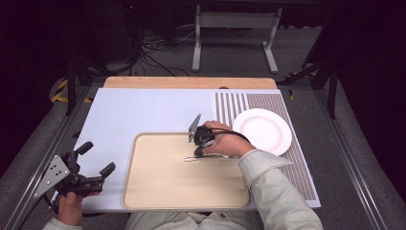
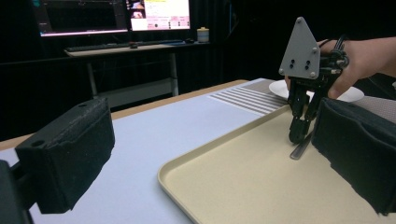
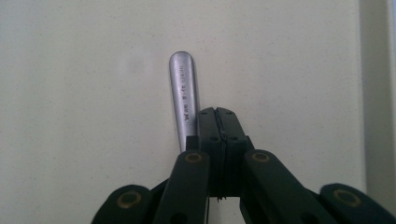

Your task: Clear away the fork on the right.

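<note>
A metal utensil (image 1: 191,158) lies flat on the beige tray (image 1: 158,191); its rounded, engraved handle end (image 3: 183,88) is in the right gripper view. My right gripper (image 3: 216,114) points down at the tray with its jaws pressed together, and the handle runs just beside the left jaw, not between the two. From the left gripper view that gripper (image 2: 299,133) stands tip-down next to the utensil (image 2: 301,147). My left gripper (image 1: 99,157) rests at the table's left, off the tray, jaws wide open and nothing between them.
A white plate (image 1: 262,130) sits on the striped mat right of the tray. The pale blue table surface (image 1: 143,110) stretches behind the tray. A desk with monitors (image 2: 112,18) stands beyond the table.
</note>
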Demonstrator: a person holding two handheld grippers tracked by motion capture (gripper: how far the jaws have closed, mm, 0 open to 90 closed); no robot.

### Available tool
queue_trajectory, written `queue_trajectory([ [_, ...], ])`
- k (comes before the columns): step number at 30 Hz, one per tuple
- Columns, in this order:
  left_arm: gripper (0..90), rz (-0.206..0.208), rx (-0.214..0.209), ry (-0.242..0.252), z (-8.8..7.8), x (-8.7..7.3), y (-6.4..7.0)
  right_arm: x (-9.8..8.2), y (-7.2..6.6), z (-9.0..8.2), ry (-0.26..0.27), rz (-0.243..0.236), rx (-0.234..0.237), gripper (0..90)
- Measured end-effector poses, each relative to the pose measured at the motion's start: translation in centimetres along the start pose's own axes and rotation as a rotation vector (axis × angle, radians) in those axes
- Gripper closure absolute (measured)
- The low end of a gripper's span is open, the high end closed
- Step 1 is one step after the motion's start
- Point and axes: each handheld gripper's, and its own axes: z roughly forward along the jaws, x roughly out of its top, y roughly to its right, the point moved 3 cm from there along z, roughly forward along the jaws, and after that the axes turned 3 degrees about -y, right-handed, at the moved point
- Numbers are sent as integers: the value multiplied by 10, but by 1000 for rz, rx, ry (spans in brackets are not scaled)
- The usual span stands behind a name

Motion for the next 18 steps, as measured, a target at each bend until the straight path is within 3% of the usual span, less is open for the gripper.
queue_trajectory([
  [18,2,0,2,-1,0,0,0,-11,-28,-4,-46,-37,83,900],
])
